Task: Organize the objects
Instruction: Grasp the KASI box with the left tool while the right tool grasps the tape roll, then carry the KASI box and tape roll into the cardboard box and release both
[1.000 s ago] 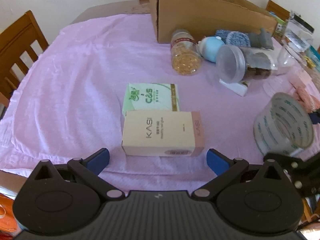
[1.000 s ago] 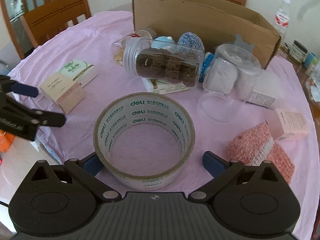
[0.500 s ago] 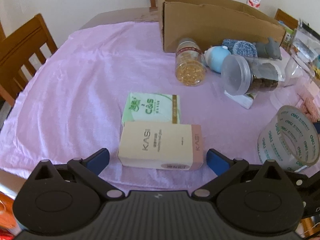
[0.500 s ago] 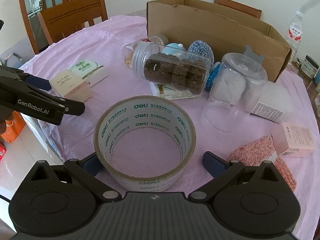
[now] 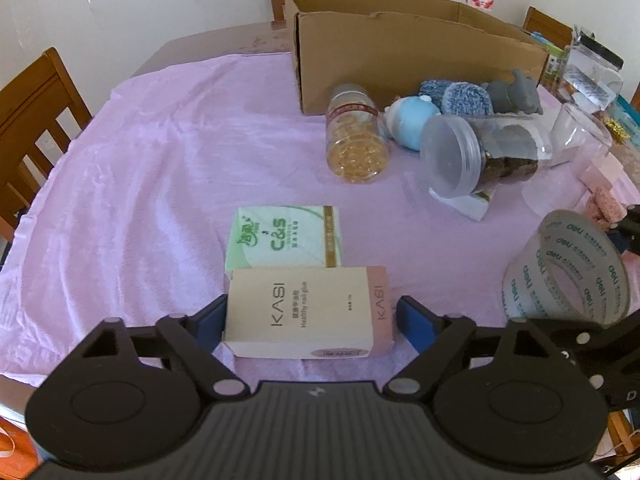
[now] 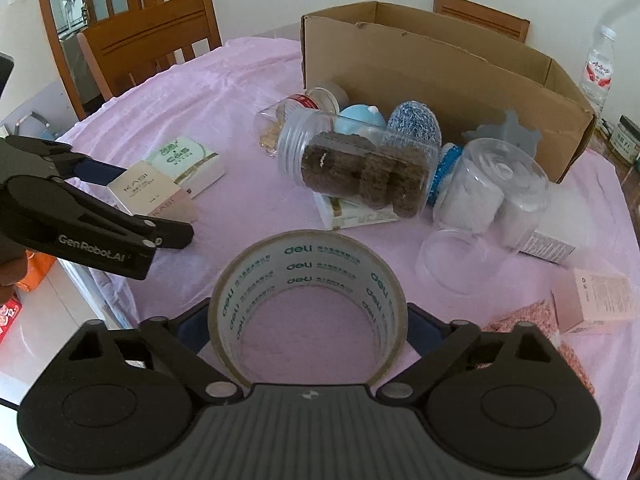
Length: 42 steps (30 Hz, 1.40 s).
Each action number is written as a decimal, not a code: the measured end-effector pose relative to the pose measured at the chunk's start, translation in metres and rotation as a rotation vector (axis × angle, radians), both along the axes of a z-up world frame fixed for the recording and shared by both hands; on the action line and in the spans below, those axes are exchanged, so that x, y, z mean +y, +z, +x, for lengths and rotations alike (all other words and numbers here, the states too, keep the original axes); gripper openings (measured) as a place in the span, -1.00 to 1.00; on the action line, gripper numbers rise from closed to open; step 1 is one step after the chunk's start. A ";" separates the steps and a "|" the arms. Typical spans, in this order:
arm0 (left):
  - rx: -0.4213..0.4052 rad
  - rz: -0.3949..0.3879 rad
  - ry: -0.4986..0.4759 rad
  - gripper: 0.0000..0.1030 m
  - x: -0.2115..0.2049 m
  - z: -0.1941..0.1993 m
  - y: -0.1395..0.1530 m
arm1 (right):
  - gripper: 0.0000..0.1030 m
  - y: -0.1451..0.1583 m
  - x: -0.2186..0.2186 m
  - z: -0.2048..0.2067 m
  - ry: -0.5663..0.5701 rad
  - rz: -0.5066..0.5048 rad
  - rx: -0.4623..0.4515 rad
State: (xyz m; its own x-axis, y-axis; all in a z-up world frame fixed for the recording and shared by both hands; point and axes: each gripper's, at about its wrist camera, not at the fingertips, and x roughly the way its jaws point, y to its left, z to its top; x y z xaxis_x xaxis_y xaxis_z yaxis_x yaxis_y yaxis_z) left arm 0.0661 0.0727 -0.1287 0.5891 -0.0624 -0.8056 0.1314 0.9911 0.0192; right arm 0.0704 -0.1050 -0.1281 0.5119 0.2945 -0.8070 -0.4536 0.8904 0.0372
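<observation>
Blue fingertips (image 5: 211,322) of the left gripper (image 5: 310,322) sit either side of the KASI nail glue box (image 5: 308,312), the left pad against its end, the right one just beside the pink end, so the grasp looks nearly closed but whether it is clamped cannot be told. That box lies on the pink tablecloth (image 5: 140,184), touching the green C&S tissue pack (image 5: 286,236) behind it. Well beyond stands the open cardboard box (image 5: 400,60), with a capsule bottle (image 5: 356,140) lying before it.

Over to the right wrist view: the right gripper (image 6: 308,326) has its fingers pressed on both sides of the deli tape roll (image 6: 308,304), holding it on edge above the cloth. A cookie jar (image 6: 360,172) lies near the carton.

Judging by this, both pickups are in hand; next, the left must finish its squeeze, then both loads probably go up and into the carton.
</observation>
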 end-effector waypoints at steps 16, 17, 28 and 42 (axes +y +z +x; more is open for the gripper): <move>-0.002 0.021 -0.102 0.53 0.002 0.002 0.056 | 0.69 0.047 -0.004 0.010 0.010 0.025 0.045; -0.006 0.029 -0.108 0.53 0.001 0.004 0.063 | 0.69 0.054 -0.006 0.011 0.013 0.033 0.042; -0.072 0.022 -0.087 0.53 -0.020 0.066 0.120 | 0.69 0.122 -0.043 0.052 -0.007 0.090 -0.037; -0.110 0.015 -0.177 0.53 -0.056 0.226 0.132 | 0.69 0.148 -0.067 0.180 -0.167 0.115 -0.083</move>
